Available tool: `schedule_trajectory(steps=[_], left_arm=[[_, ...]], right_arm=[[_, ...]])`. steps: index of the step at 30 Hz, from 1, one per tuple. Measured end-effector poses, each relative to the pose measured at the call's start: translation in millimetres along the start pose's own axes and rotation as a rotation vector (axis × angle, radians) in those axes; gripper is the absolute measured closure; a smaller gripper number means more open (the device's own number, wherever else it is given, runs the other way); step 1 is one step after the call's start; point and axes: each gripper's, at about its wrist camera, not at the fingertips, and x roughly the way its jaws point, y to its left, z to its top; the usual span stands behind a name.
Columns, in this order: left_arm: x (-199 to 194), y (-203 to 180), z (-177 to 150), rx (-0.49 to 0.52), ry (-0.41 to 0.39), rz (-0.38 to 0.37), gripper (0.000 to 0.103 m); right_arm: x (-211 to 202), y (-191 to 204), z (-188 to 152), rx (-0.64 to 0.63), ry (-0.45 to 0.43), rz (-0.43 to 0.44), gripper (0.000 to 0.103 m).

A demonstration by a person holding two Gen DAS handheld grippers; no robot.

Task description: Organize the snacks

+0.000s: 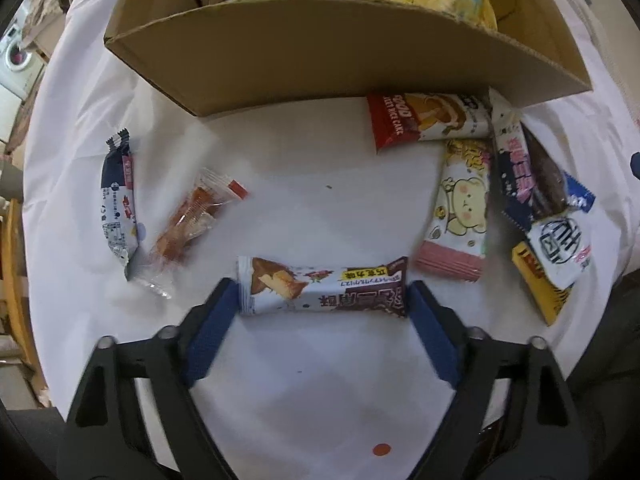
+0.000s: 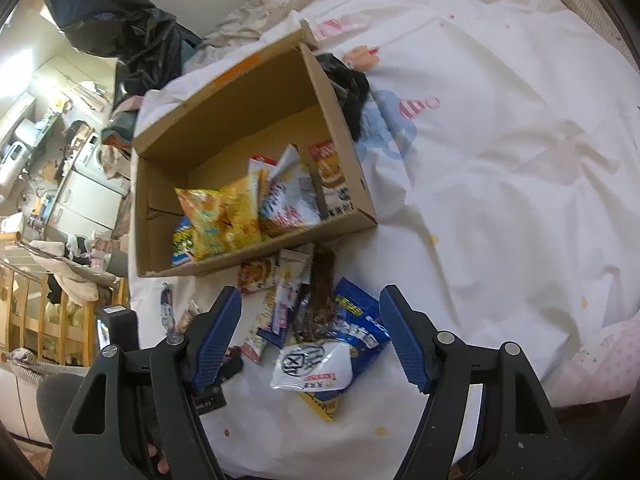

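Our left claw [image 1: 322,300] brackets a chocolate bar [image 1: 322,290] end to end, jaws not yet clamped. Ahead, the box [image 1: 320,48] holds several bags; many packets beside it remain.

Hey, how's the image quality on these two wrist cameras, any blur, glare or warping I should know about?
Left wrist: fisheye bends the box edge into an arc, black corners, the tool pads slightly smeared, the wrapped bar between them sharp. Right wrist: same warping, bright window glare washes out the room at upper left, the white sheet is nearly overexposed, the box snacks look soft.
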Motion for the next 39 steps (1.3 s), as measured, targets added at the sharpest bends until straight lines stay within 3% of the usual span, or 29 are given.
schedule_trajectory(steps=[4, 11, 14, 20, 22, 25, 28, 31, 33, 39], left_arm=[[-2.4, -1.1, -2.4, -0.004, -0.008, -0.004, 0.036], [-22.7, 2.1, -8.8, -0.026, -0.02, -0.004, 0.038], [-37.1, 7.7, -10.2, -0.065, -0.033, -0.01, 0.038], [-68.9, 12.1, -12.4, -0.1, -0.106, -0.015, 0.038], [-77.0, 15.0, -10.7, -0.118, -0.122, -0.029, 0.038], [-83.8, 18.3, -7.2, -0.138, -0.135, -0.042, 0.038], [-88.6, 21.4, -6.0, -0.157, -0.138, -0.066, 0.038], [-90.9, 20.6, -5.9, -0.157, -0.136, -0.083, 0.038], [-92.7, 22.6, -7.8, -0.153, -0.139, -0.087, 0.038], [-96.2, 20.5, -13.7, -0.152, -0.153, -0.085, 0.038]], right_arm=[[18.8, -16.6, -2.8, 0.074, 0.088, -0.024, 0.029], [38.8, -22.8, -4.1, 0.117, 0.163, -0.02, 0.029], [46.0, -2.4, -3.5, 0.028, 0.182, -0.013, 0.029], [84.9, 41.6, -18.3, -0.221, 0.273, -0.182, 0.029], [96.6, 50.2, -23.4, -0.296, 0.289, -0.249, 0.024], [105.8, 58.4, -30.0, -0.37, 0.297, -0.304, 0.017], [111.6, 61.3, -35.6, -0.422, 0.299, -0.355, 0.017], [110.8, 62.7, -38.6, -0.436, 0.291, -0.353, 0.017], [109.2, 65.5, -40.3, -0.434, 0.281, -0.342, 0.028], [90.1, 49.5, -28.2, -0.312, 0.257, -0.228, 0.046]])
